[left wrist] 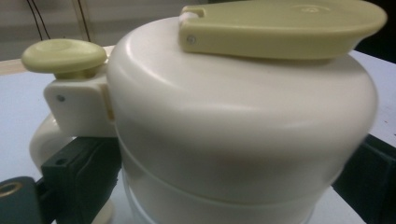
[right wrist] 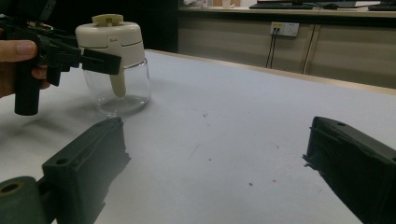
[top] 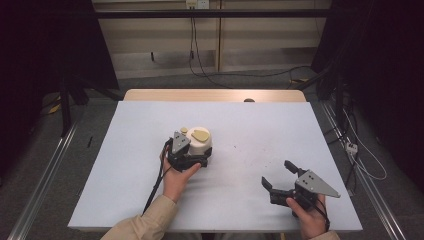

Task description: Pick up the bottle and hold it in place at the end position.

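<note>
The jar (top: 201, 142) (cream cap, clear glass base) stands upright near the middle of the white table cover (top: 125, 150). Its yellowish lid flap (left wrist: 280, 25) lies on top, a round button (left wrist: 64, 56) beside it. The left gripper (top: 192, 161) has its jaws clamped on the cap's sides. The right gripper (top: 280, 176) hovers well apart from the jar, toward the person, jaws spread wide around nothing. Bare cover lies between them.
</note>
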A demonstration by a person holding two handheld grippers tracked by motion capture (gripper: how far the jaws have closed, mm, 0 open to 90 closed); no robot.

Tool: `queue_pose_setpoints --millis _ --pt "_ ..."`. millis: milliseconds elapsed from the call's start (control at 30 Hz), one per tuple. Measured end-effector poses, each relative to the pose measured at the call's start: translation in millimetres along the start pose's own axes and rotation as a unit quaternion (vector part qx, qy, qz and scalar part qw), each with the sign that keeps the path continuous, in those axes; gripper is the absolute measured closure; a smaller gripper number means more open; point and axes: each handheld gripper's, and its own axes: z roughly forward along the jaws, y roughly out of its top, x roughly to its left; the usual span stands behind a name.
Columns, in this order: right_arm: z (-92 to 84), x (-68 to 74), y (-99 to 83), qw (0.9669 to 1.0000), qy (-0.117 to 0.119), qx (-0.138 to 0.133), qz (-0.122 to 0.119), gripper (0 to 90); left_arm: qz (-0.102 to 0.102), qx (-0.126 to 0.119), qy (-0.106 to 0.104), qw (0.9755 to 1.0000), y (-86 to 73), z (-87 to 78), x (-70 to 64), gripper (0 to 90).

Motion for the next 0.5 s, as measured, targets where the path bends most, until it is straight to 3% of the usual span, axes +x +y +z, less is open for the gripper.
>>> queue_pose_setpoints --millis 167,300,500 --pt "0.5 -0.4 -0.5 1.0 0.001 0.001 -0.001 4.0 0.003 -0.003 0.011 0.9999 -0.8 3.9 -2.2 3.8" --pt "0.4 -0.3 -0.4 1.0 0.0 0.001 -0.001 4.0 -0.008 -0.011 0.019 0.9997 -1.5 5.3 -3.6 4.2" --pt "0.3 -0.6 -0.4 1.0 0.0 0.0 0.0 4.0 -0.007 -0.016 0.015 0.9997 -1.6 5.1 -3.4 5.4"
